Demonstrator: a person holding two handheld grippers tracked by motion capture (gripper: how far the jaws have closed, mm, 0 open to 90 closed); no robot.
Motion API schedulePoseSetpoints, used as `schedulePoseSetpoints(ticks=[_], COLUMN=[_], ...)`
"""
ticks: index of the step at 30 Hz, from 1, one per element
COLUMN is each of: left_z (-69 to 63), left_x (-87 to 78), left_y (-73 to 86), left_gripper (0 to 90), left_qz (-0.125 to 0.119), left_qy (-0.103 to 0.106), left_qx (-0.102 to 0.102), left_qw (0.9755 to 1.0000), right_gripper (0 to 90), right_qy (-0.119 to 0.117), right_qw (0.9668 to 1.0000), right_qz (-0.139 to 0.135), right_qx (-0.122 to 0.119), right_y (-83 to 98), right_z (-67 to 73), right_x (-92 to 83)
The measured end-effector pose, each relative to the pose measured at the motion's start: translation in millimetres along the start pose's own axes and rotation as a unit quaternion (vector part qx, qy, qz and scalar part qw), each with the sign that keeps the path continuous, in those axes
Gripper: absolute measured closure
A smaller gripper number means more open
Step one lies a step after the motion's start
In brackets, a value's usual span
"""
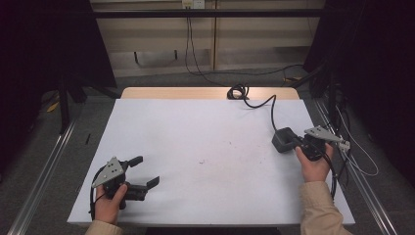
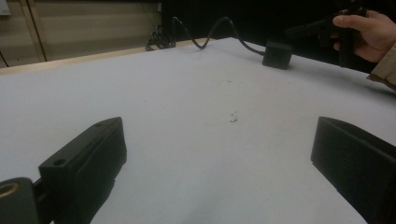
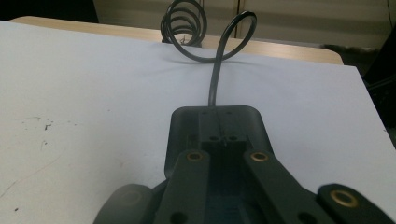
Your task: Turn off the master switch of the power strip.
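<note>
Nearest the person, the left gripper (image 1: 142, 177) rests low over the near left part of the white paper-covered tabletop (image 1: 205, 147), its fingers (image 2: 84, 163) spread wide with nothing but bare white surface between them. Farther out on the right side, the right gripper (image 1: 293, 142) has its fingers drawn narrow and appears clamped on the small black boxy power adapter (image 1: 283, 139), which sits on the tabletop near its right edge. From the adapter a black cable (image 1: 266, 104) runs away to a coil (image 1: 238, 91) at the far edge.

Judging by this, the grasp on the adapter looks made, but it has not been lifted or moved anywhere; whatever carrying or placing is meant remains to do, and the left gripper has no part yet.

Count: two grippers, one adapter, one cable, one tabletop.
</note>
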State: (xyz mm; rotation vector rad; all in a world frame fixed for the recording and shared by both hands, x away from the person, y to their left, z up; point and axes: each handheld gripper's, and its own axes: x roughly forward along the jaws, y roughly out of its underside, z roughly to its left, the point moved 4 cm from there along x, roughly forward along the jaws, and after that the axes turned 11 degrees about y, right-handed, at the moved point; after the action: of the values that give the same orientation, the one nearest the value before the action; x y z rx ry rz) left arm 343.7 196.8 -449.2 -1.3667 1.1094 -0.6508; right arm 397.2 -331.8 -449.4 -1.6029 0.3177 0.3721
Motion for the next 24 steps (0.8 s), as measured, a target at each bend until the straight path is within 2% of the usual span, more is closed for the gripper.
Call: schedulePoseSetpoints(ticks=[24], left_z=[-0.4], left_x=[0.4], left_y=[0.1], left_gripper=[3.0], left_qz=[0.0], left_qy=[0.001], left_qx=[0.002], left_qw=[1.0], right_gripper=[90.0], right_qy=[0.008], right_qw=[1.0], right_qz=[0.001], right_qx=[-0.001], right_y=[1.2], right_z=[-2.6], right_x=[3.5])
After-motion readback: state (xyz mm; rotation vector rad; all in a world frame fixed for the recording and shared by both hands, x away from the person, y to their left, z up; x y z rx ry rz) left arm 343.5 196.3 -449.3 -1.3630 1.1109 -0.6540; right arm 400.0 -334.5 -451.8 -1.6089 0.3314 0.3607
